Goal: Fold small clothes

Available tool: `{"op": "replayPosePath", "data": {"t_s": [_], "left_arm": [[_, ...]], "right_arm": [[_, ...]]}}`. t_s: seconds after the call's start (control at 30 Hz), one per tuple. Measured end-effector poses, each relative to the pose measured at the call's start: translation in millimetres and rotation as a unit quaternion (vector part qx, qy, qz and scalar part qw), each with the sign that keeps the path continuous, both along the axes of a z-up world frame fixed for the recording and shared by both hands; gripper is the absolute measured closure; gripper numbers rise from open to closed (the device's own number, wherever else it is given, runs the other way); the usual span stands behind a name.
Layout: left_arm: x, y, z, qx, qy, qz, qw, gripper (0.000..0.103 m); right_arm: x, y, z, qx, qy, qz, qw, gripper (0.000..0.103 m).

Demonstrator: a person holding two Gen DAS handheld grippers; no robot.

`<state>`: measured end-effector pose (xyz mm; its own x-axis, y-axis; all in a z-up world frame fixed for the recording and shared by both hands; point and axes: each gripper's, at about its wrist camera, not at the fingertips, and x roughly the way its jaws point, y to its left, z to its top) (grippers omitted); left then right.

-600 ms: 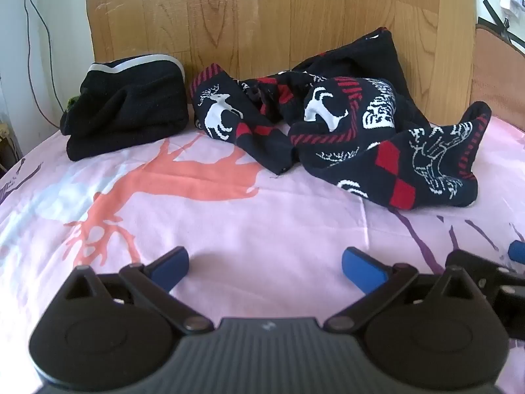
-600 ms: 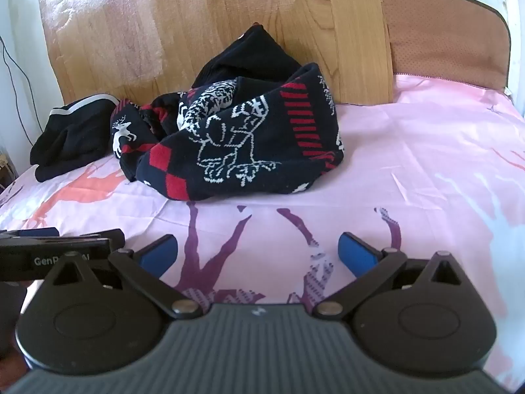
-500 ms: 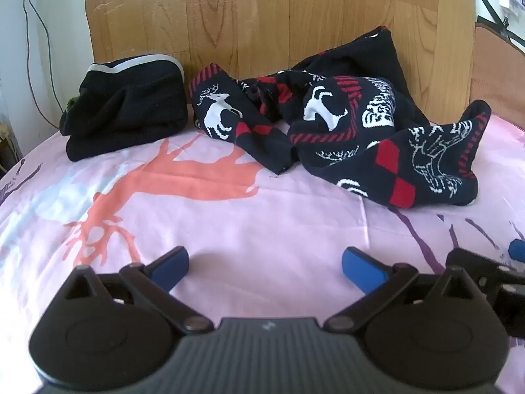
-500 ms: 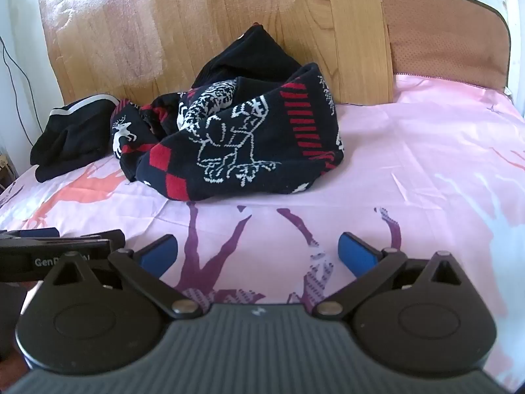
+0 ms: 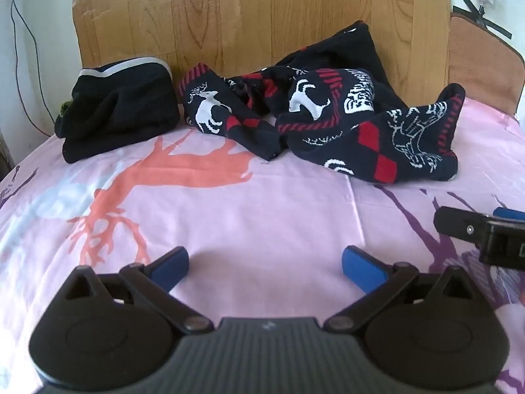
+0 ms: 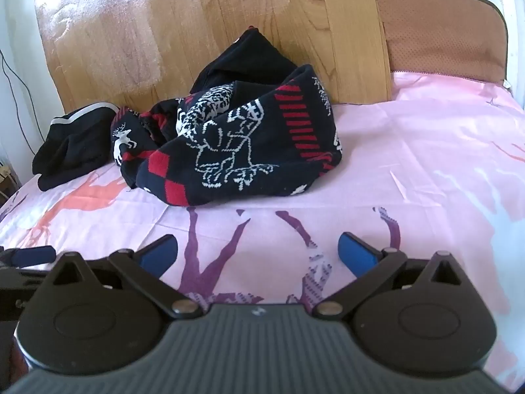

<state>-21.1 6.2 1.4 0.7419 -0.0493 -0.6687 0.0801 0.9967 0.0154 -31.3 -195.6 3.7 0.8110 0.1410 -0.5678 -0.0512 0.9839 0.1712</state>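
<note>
Blue-padded left tongs (image 5: 264,264) and right tongs (image 6: 257,251) hang nearest me, both spread wide and holding nothing, over the pink bed sheet (image 5: 262,203) with its deer print. Farther on, well apart from either pair, I see a dark knitted reindeer sweater (image 5: 344,121) lying crumpled against the wooden headboard (image 5: 262,16). Just left of it sits a black garment with a pale band (image 5: 121,111), bundled up; whether it is properly folded I cannot tell. I judge the sweater's folding has not yet begun.
</note>
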Motion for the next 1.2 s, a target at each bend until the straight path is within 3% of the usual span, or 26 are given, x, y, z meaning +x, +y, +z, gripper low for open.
{"op": "replayPosePath", "data": {"t_s": [0.2, 0.43, 0.57, 0.73, 0.83, 1.2], "left_arm": [[-4.1, -0.9, 1.7, 0.000, -0.005, -0.009, 0.9999, 0.000], [-8.1, 3.4, 13.4, -0.021, -0.065, -0.023, 0.9974, 0.000], [7.2, 13.8, 17.9, -0.035, -0.093, 0.010, 0.9950, 0.000], [23.1, 34.4, 12.7, -0.088, -0.061, 0.038, 0.9935, 0.000], [19.2, 41.8, 11.0, -0.103, -0.069, 0.048, 0.9912, 0.000], [17.3, 38.9, 11.7, -0.096, -0.070, 0.038, 0.9922, 0.000]], "right_arm": [[-1.3, -1.6, 1.0, 0.004, 0.000, 0.000, 1.000, 0.000], [-0.9, -1.7, 1.1, 0.003, 0.000, -0.001, 1.000, 0.000], [-0.7, -1.8, 0.8, 0.003, 0.000, -0.002, 1.000, 0.000], [-0.7, -2.0, 0.5, 0.004, -0.001, -0.003, 1.000, 0.000], [-0.3, -0.8, 0.3, 0.000, 0.000, -0.004, 1.000, 0.000], [-0.7, -2.7, 0.4, 0.003, -0.001, -0.006, 1.000, 0.000]]}}
